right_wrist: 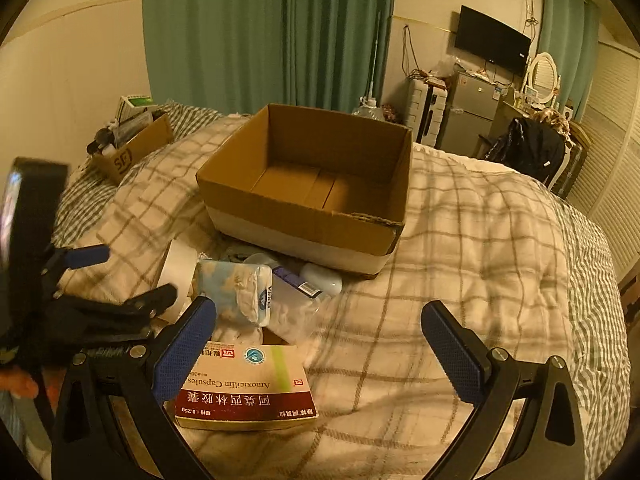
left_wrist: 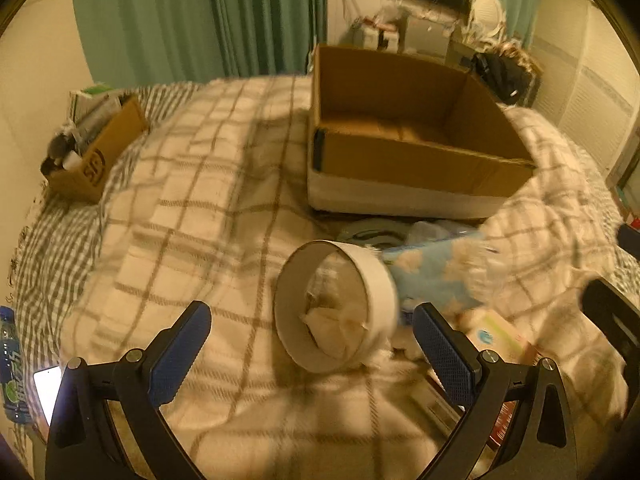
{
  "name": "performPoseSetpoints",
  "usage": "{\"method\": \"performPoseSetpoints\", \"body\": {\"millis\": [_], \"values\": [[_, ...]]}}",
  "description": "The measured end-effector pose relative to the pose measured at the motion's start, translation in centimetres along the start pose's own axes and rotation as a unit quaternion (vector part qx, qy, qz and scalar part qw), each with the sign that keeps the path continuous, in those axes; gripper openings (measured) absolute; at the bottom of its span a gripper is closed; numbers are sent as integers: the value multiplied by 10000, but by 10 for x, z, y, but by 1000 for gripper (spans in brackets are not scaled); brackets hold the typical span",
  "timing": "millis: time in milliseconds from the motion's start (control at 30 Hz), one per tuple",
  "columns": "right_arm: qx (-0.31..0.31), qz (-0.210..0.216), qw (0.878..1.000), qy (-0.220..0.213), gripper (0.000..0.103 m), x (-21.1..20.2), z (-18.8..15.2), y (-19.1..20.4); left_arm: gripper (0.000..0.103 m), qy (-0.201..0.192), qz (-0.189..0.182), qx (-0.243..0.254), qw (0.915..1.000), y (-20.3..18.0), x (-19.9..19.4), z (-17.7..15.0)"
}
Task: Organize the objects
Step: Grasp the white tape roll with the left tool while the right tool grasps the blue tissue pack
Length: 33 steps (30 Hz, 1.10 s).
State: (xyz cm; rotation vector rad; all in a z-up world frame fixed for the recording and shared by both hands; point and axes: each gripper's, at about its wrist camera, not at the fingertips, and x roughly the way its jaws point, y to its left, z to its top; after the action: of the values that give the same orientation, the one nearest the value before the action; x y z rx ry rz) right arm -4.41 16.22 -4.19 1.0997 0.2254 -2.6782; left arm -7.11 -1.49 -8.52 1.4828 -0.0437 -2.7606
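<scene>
An empty open cardboard box point(left_wrist: 404, 160) point(right_wrist: 312, 184) sits on the plaid bed. In front of it lies a small pile: a white tape roll point(left_wrist: 336, 308) point(right_wrist: 178, 272) on its side, a blue tissue pack point(left_wrist: 432, 276) point(right_wrist: 236, 288), a clear plastic bag point(right_wrist: 298, 312), a white rounded object point(right_wrist: 322, 280), and an Amoxicillin capsule box point(right_wrist: 244, 388) point(left_wrist: 500, 338). My left gripper point(left_wrist: 312, 334) is open, its fingers either side of the tape roll, just short of it. My right gripper point(right_wrist: 320, 328) is open over the capsule box; the left gripper shows at its left point(right_wrist: 100, 280).
A smaller cardboard box point(left_wrist: 92, 160) point(right_wrist: 132, 152) full of items sits at the bed's far left. A bottle point(left_wrist: 10, 364) and a lit phone point(left_wrist: 48, 392) lie at the left edge. Green curtains, a fridge point(right_wrist: 472, 112) and a TV stand beyond the bed.
</scene>
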Motion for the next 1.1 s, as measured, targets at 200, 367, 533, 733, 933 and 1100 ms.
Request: {"method": "performPoseSetpoints", "body": {"millis": [200, 367, 533, 733, 933, 1100], "values": [[57, 13, 9998, 207, 103, 11, -2, -3, 103, 476, -349, -16, 9983, 4, 42, 6], [3, -42, 9994, 342, 103, 19, -2, 1, 69, 471, -801, -64, 9957, 6, 46, 5], [-116, -98, 9992, 379, 103, 22, -2, 7, 37, 290, -972, 77, 9948, 1, 25, 0], [-294, -83, 9990, 338, 102, 19, -2, 16, 18, 121, -977, 104, 9951, 4, 3, -3], [-494, 294, 9970, 523, 102, 29, 4, 34, 17, 64, -1098, 2, 9939, 16, -11, -6], [-664, 857, 9882, 1086, 102, 63, 7, 56, 3, -91, -914, 43, 9958, 24, -29, -7]]}}
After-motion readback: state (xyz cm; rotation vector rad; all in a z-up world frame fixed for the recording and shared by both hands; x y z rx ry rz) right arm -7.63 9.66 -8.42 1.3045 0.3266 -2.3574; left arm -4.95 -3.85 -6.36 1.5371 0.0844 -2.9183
